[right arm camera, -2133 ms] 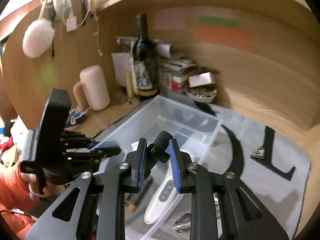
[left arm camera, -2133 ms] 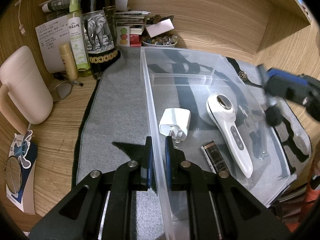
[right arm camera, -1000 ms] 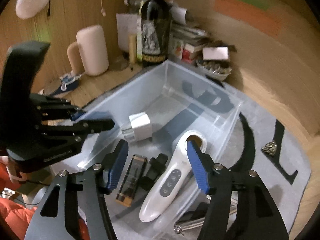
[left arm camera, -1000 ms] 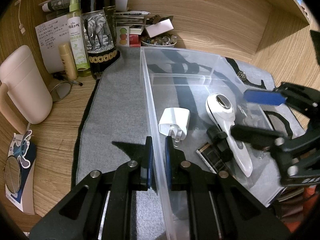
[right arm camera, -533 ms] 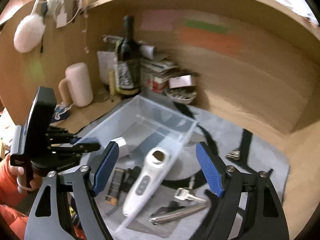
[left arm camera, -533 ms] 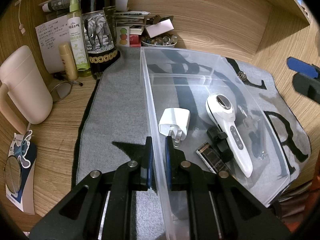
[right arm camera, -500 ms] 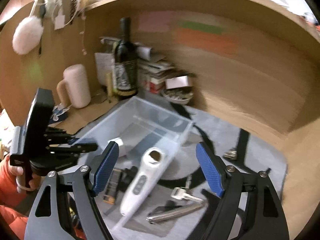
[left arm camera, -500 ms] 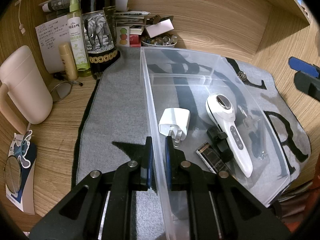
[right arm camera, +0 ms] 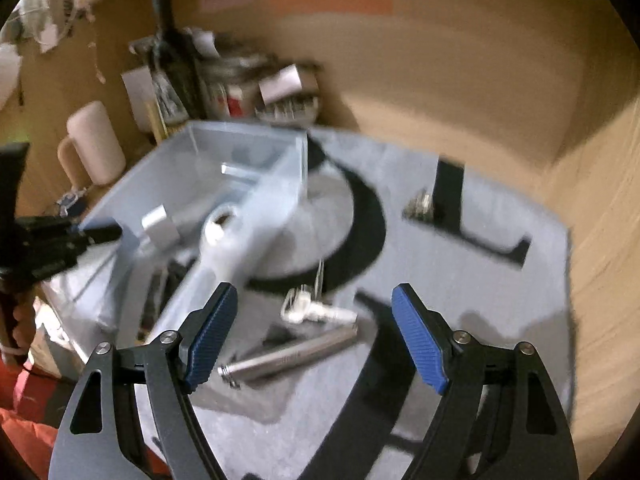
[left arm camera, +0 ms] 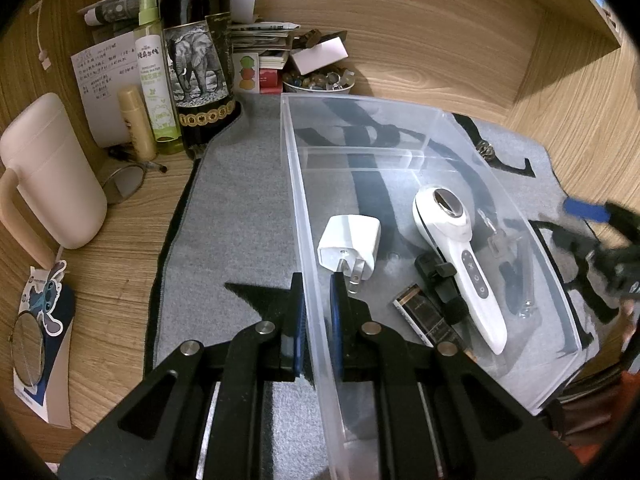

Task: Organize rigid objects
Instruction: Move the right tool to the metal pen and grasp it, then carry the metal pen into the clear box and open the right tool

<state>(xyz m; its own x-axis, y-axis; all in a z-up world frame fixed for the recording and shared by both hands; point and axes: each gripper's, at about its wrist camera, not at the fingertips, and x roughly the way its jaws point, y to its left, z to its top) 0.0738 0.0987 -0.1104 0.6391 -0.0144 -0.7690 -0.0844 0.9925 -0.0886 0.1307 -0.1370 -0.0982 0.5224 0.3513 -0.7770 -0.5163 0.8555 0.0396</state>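
Note:
My left gripper is shut on the near left wall of a clear plastic bin. Inside lie a white plug adapter, a white handheld device, a small black clip and a dark lighter. My right gripper is open and empty, above a silver metal cylinder and a key with a clear tag on the grey mat, just right of the bin. The right wrist view is blurred. The right gripper also shows at the right edge of the left wrist view.
A dark wine bottle, green spray bottle, cream mug, papers and a bowl of beads stand behind the bin. A small metal trinket lies on the mat. Wooden walls enclose the back and right.
My right gripper dropped the black clip into the bin, opened, drew back to the right and now hovers over the cylinder and key. The left gripper has not moved.

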